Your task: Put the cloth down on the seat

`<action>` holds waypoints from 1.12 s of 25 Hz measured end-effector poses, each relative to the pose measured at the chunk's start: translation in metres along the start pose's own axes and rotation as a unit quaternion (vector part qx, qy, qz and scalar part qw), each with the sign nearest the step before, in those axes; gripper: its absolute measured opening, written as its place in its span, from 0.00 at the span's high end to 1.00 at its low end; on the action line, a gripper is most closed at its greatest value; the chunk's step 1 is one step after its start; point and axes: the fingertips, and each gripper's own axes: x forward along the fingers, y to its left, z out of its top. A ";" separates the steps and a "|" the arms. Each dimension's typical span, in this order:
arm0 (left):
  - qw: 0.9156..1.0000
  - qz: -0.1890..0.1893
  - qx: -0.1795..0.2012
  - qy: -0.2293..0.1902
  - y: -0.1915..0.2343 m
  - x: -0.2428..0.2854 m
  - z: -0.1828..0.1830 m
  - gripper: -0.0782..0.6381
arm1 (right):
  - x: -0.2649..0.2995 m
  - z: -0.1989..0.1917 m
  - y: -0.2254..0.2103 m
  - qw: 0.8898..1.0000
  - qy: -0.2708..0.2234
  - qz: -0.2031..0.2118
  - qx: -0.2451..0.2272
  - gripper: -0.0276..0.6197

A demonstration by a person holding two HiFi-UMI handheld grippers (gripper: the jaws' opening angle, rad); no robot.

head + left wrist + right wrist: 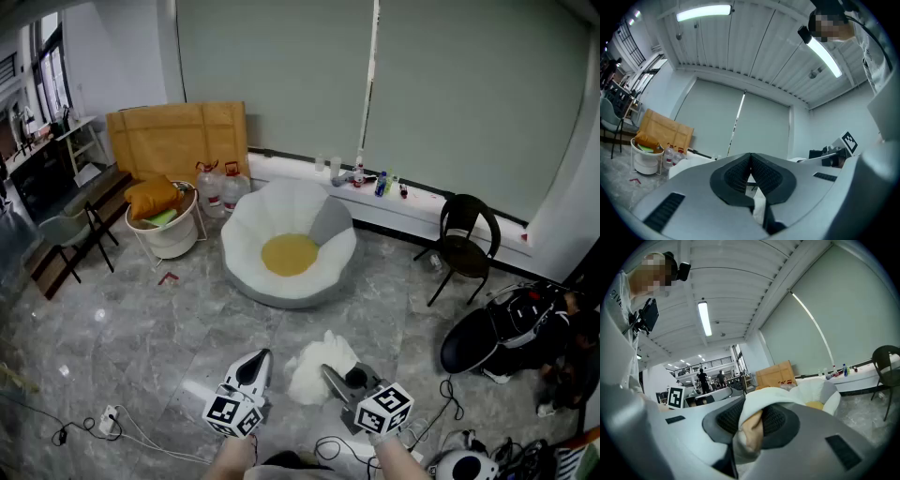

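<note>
Right gripper (327, 373) has its jaws clamped on the cloth (309, 375) above the floor, left gripper (262, 355) jaws together, empty; the carry seems in hand, and next the cloth must travel forward to the seat (281, 202), well apart.

Grey marbled floor (122, 328) beneath grey blinds (281, 75). A cardboard box (178, 136) stands at left; a black chair (464, 239) at right. Tube lights (703, 12) line the ceiling (754, 42).

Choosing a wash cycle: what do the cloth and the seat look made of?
The cloth: soft white fabric, maybe fleecy; it bunches and folds in the right tongs. The seat: padded white upholstery, matte, with puffy petal-like rim and a yellow centre cushion; exact textile unclear.
</note>
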 end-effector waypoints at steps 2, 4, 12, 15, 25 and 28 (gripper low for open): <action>1.000 -0.002 0.000 -0.006 0.003 0.009 -0.006 0.87 | 0.004 0.001 -0.008 1.000 0.000 0.004 -0.003 0.81; 1.000 -0.001 0.000 -0.009 0.006 0.019 -0.009 0.87 | 0.009 0.003 -0.017 1.000 -0.001 0.005 -0.005 0.81; 1.000 -0.001 -0.001 -0.011 0.047 0.079 -0.004 0.87 | 0.057 0.022 -0.064 1.000 -0.004 0.003 -0.004 0.81; 1.000 -0.008 -0.003 -0.006 0.072 0.115 -0.003 0.87 | 0.086 0.032 -0.091 1.000 -0.002 0.000 -0.002 0.81; 0.999 -0.034 -0.007 0.011 0.171 0.229 0.007 0.87 | 0.198 0.070 -0.171 1.000 -0.003 -0.012 0.008 0.81; 0.999 -0.036 -0.011 0.013 0.201 0.250 0.005 0.87 | 0.226 0.075 -0.189 1.000 -0.007 -0.019 0.012 0.81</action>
